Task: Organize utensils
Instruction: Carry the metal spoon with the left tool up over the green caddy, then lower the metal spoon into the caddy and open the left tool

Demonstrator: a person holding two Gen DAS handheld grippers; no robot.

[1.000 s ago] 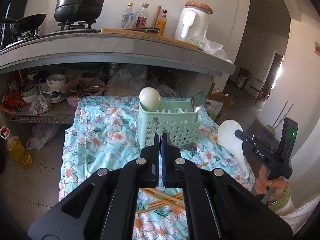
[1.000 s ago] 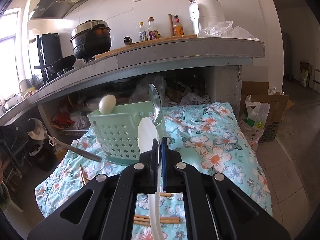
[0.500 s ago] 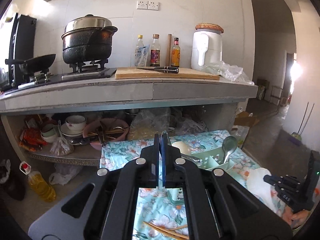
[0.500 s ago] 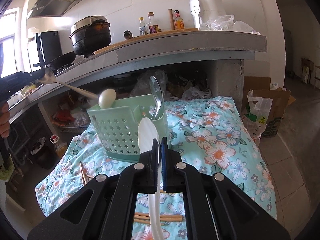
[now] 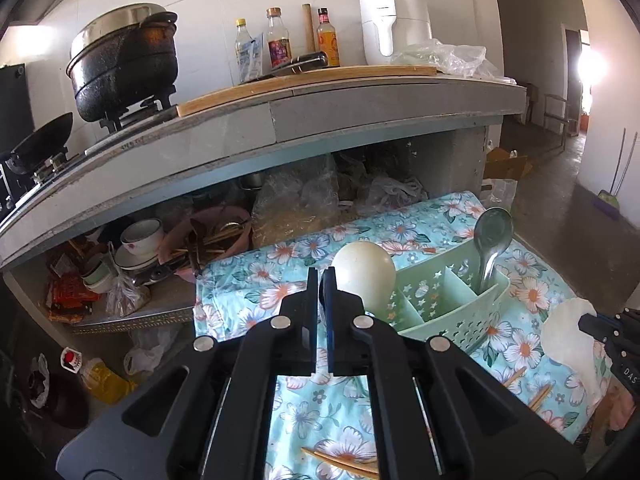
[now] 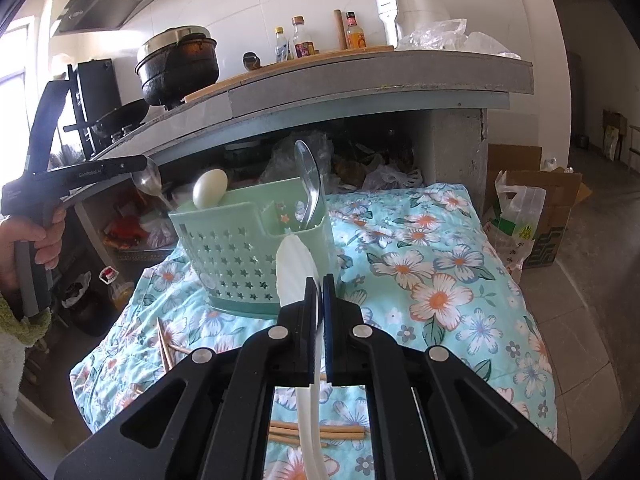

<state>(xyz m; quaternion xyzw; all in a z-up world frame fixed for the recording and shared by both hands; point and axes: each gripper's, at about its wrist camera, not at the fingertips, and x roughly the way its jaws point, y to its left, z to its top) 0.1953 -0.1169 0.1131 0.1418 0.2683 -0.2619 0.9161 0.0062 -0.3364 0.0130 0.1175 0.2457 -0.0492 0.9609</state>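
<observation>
Only R wrist cam shows L gripper (image 6: 138, 168) gripping metal spoon (image 6: 149, 182), R gripper (image 6: 319, 280) gripping white spoon (image 6: 295, 272)

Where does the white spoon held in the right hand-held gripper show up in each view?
Left wrist view: the white spoon is at the far right edge, only its bowl visible, right of the green utensil caddy.
Right wrist view: the white spoon is centre frame, its handle clamped in the right hand-held gripper, its bowl in front of the caddy.
Shared landmark: the metal spoon standing upright in the caddy.
</observation>
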